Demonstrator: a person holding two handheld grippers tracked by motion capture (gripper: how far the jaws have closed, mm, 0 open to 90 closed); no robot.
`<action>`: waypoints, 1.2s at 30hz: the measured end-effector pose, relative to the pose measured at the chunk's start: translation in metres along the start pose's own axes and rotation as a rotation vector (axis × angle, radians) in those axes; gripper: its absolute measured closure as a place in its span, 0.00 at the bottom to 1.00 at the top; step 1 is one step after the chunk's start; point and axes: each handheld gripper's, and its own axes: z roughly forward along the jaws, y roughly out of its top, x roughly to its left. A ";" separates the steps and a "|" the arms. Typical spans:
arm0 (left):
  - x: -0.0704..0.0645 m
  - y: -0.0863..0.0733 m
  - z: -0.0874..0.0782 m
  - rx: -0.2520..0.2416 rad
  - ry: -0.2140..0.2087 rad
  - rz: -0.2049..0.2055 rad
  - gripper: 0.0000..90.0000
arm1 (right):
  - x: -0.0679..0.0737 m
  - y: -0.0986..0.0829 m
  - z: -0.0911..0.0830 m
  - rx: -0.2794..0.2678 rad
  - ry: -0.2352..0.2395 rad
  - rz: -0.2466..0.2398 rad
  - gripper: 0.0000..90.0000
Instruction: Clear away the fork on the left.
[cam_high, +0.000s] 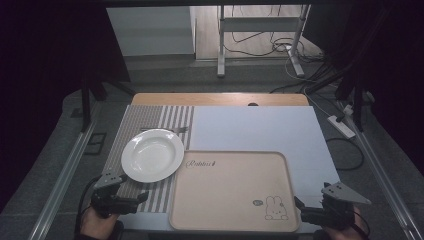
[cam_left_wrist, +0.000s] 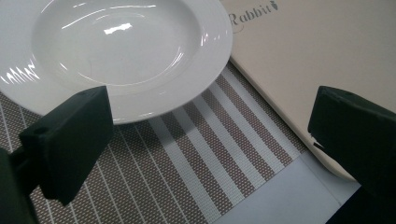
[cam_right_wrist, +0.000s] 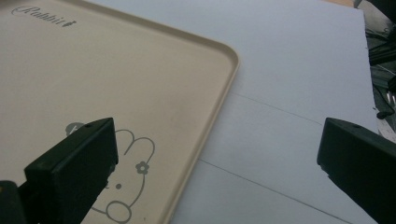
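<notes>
Nothing is done yet: your left tool (cam_high: 131, 199) gapes wide just short of the white soup plate (cam_high: 152, 155), your right tool (cam_high: 306, 214) wide beside the rabbit tray (cam_high: 232, 192), both empty.

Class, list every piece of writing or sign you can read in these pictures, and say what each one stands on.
"Rabbit", in script with a small carrot-like mark after it: far left corner of the beige tray.
Small round mark beside the rabbit drawing on the tray: too small to read.
White plate and striped placemat: no writing.
</notes>
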 end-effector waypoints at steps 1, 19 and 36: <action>0.000 0.000 0.000 0.001 0.000 0.000 0.01 | 0.000 0.000 0.000 0.001 0.001 0.000 0.00; 0.003 0.001 0.002 0.023 -0.023 -0.025 0.02 | 0.003 0.000 0.001 0.010 0.011 -0.030 0.00; 0.004 0.008 0.009 0.052 0.001 0.003 0.00 | 0.007 0.000 0.002 0.018 0.010 -0.071 0.00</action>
